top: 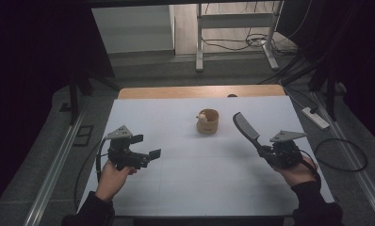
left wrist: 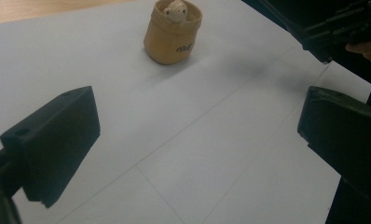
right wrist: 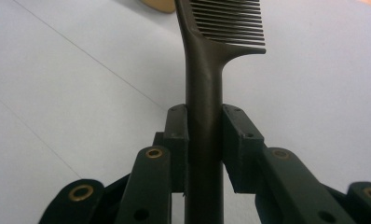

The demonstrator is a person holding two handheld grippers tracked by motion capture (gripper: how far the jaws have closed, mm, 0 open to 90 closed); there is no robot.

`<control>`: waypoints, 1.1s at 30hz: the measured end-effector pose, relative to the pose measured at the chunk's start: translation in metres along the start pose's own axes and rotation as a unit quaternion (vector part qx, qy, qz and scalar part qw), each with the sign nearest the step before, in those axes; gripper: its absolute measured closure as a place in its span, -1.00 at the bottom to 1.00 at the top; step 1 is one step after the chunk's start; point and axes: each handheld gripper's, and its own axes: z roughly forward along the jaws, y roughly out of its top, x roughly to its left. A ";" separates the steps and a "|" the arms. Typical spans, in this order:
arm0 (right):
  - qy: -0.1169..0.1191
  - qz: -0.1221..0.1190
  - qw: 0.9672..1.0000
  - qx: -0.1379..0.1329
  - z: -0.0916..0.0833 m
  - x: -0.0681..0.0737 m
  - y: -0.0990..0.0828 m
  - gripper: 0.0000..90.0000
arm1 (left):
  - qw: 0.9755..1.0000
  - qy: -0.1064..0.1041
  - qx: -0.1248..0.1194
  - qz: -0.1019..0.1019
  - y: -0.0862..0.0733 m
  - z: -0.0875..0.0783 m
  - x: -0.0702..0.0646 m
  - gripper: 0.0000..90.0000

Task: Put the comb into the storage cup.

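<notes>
Holding comb [top: 246,127] by its handle in right gripper [top: 263,150], jaws clamped on either side of the handle, clear in right gripper view [right wrist: 203,116]. Comb raised off white table sheet [top: 185,183], head slanting up and away toward small tan cup [top: 207,121], teeth end just right of the cup, apart from it. Cup upright, a little pale figure inside at the rim; same cup seen in left gripper view [left wrist: 173,32]. Judged step: carry phase, comb already picked up, delivery into or beside the cup not yet done. Next move likely calls for swinging the comb head over the cup mouth, tipping it down, then letting go; narrow opening and the figure inside leave little room, so careful alignment needed, and a nudge could tip the cup. Left gripper [top: 145,147] well left of the cup and nearer the person, jaws wide apart, nothing between them, aimed across the sheet toward the cup. Left hand [top: 111,179] wrapped under the gripper body, forearm coming in from the near edge. Right hand [top: 296,172] right of the cup and nearer, wrist angled inward so the comb points at the cup.
</notes>
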 end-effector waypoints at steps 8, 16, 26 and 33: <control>0.003 -0.008 1.000 -0.020 -0.004 0.006 0.004 0.61 | 1.000 -0.017 0.004 0.002 0.013 0.012 -0.002 -1.00; 0.001 -0.023 0.999 -0.039 -0.008 0.015 0.009 0.61 | 0.999 -0.039 -0.008 -0.004 0.025 0.022 -0.002 -1.00; 0.004 -0.034 0.998 -0.053 -0.010 0.026 0.014 0.61 | 0.998 -0.061 -0.007 0.003 0.042 0.037 -0.007 -1.00; 0.009 -0.045 0.997 -0.065 -0.011 0.034 0.018 0.61 | 0.997 -0.074 -0.004 0.004 0.050 0.047 -0.009 -1.00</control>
